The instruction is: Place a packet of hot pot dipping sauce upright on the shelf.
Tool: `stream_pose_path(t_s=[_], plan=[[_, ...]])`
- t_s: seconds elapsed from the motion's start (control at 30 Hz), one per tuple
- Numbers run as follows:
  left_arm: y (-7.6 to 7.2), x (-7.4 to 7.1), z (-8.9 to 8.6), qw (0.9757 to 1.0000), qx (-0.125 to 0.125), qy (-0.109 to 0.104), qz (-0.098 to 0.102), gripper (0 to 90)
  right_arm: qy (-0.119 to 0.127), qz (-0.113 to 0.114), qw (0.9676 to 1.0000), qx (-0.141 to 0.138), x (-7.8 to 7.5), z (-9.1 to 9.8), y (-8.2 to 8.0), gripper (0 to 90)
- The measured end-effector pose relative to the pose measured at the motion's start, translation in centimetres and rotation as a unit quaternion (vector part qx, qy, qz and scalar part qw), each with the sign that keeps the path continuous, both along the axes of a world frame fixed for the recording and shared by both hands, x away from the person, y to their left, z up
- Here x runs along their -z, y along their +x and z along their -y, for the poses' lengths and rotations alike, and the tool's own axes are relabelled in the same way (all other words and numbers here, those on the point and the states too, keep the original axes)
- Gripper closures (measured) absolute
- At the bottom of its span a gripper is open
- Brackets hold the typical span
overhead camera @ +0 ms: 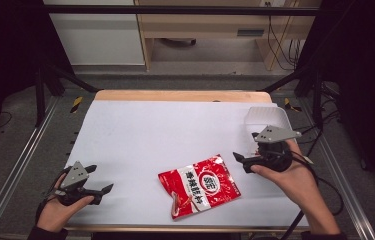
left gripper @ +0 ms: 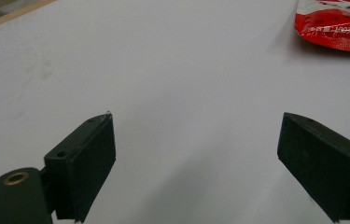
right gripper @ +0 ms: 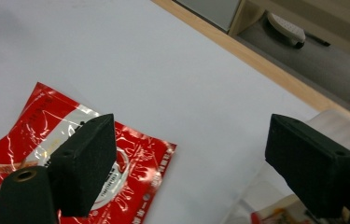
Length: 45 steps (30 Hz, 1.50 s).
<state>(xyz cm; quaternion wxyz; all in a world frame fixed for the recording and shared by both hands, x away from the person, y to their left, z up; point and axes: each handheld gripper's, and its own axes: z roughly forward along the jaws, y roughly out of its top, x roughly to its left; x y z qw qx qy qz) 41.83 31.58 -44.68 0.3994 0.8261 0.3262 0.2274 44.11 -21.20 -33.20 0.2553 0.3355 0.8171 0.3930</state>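
Your right hand-held gripper [overhead camera: 245, 159] hovers over the right side of the white surface [overhead camera: 175, 130], its jaws spread wide and released, nothing between them. In the right gripper view you look along those jaws at the red snack packet [right gripper: 70, 154], which lies flat on the surface below and beyond the left jaw, not touched by either pad. In the high view the red snack packet [overhead camera: 200, 185] lies near the front edge of the surface, a little right of centre, turned at a slant, with white and red printing facing up. Just behind your right hand stands a clear plastic container [overhead camera: 267, 120] at the far right of the surface; the right gripper view shows its pale rim [right gripper: 345, 130] behind the right jaw. Your left hand-held gripper [overhead camera: 100, 181] sits low at the front left corner of the surface, well apart from the packet, its jaws also wide and released with only bare white surface between them. In the left gripper view a corner of the red snack packet [left gripper: 336, 23] shows at the upper right, far beyond the jaws
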Motion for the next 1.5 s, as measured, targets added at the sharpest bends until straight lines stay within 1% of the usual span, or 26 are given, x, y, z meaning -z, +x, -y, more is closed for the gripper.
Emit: stream_pose_path(t_s=[0.17,0.27,0.33,0.37,0.4,0.47,0.53,0.6,0.63,0.7,0.77,0.9,0.93,1.0,1.07,1.13,1.17,1.23,1.27,1.33,1.43,1.47,1.5], plan=[[0.0,-0.2,-0.3,0.9999,-0.011,-0.011,0.008,10.9,0.035,-0.009,0.9991,0.022,2.9,-1.2,-0.8,14.4],[0.0,-0.2,-0.1,0.9999,-0.005,-0.006,0.010,10.7,0.038,-0.011,0.9987,0.033,4.5,-2.0,-1.0,14.5],[-0.1,-0.1,0.0,1.0000,0.003,0.001,0.009,10.3,0.028,-0.008,0.9987,0.041,5.5,-2.6,-1.1,14.4],[-0.1,-0.1,0.0,0.9999,0.003,0.004,0.010,10.0,0.030,-0.008,0.9985,0.044,5.9,-2.9,-1.1,14.4],[-0.2,-0.1,-0.1,0.9999,0.004,0.006,0.012,9.9,0.033,-0.012,0.9983,0.046,6.4,-3.2,-1.1,14.2],[-0.2,-0.1,-0.1,0.9999,0.005,0.002,0.013,9.4,0.034,-0.019,0.9981,0.049,7.3,-3.7,-1.1,13.6],[-0.3,-0.2,-0.1,0.9999,0.003,0.001,0.016,9.3,0.043,-0.027,0.9978,0.041,8.0,-4.2,-1.1,13.4],[-0.4,-0.2,0.0,0.9998,0.002,0.003,0.018,9.4,0.040,-0.032,0.9977,0.044,8.4,-4.5,-1.1,13.4],[-0.4,-0.2,0.0,0.9998,0.002,0.005,0.017,9.4,0.035,-0.028,0.9980,0.045,8.5,-4.6,-1.1,13.5],[-0.4,-0.1,0.0,0.9999,0.000,0.008,0.015,9.3,0.041,-0.031,0.9976,0.045,8.6,-4.6,-1.2,13.6],[-0.4,-0.1,0.0,0.9999,-0.001,0.009,0.015,9.4,0.043,-0.029,0.9976,0.045,8.7,-4.6,-1.4,14.0],[-0.5,-0.2,-0.2,0.9997,-0.008,0.012,0.018,9.4,0.039,-0.030,0.9975,0.050,9.1,-4.3,-1.9,14.4],[-0.5,-0.3,-0.3,0.9996,-0.009,0.016,0.020,9.3,0.037,-0.030,0.9977,0.048,9.1,-4.1,-2.1,14.5],[-0.5,-0.3,-0.4,0.9997,-0.009,0.012,0.020,9.4,0.035,-0.029,0.9977,0.051,9.3,-3.9,-2.5,14.7],[-0.6,-0.3,-0.4,0.9997,-0.009,0.014,0.020,9.4,0.037,-0.033,0.9972,0.055,9.4,-3.7,-2.9,14.6],[-0.6,-0.3,-0.3,0.9997,-0.009,0.011,0.021,9.3,0.038,-0.035,0.9971,0.056,9.5,-3.4,-3.1,14.4],[-0.5,-0.3,-0.2,0.9997,-0.009,0.011,0.022,9.3,0.041,-0.041,0.9967,0.056,9.6,-3.3,-3.2,14.0],[-0.4,-0.3,-0.3,0.9996,-0.010,0.012,0.022,9.4,0.036,-0.051,0.9964,0.058,10.1,-3.1,-3.1,14.4],[-0.4,-0.3,-0.3,0.9996,-0.009,0.014,0.021,9.4,0.036,-0.059,0.9960,0.057,10.3,-3.0,-3.0,14.8],[-0.3,-0.3,-0.5,0.9997,-0.011,0.011,0.020,9.3,0.029,-0.067,0.9958,0.055,10.7,-3.0,-2.9,15.1],[-0.3,-0.3,-0.5,0.9997,-0.011,0.009,0.021,9.4,0.029,-0.077,0.9952,0.054,10.9,-3.1,-2.9,15.6],[-0.4,-0.3,-0.5,0.9997,-0.010,0.011,0.021,9.4,0.023,-0.078,0.9954,0.051,11.1,-3.1,-2.9,15.6],[-0.4,-0.3,-0.4,0.9997,-0.010,0.010,0.021,9.4,0.023,-0.084,0.9948,0.052,11.2,-3.2,-2.9,15.7]])
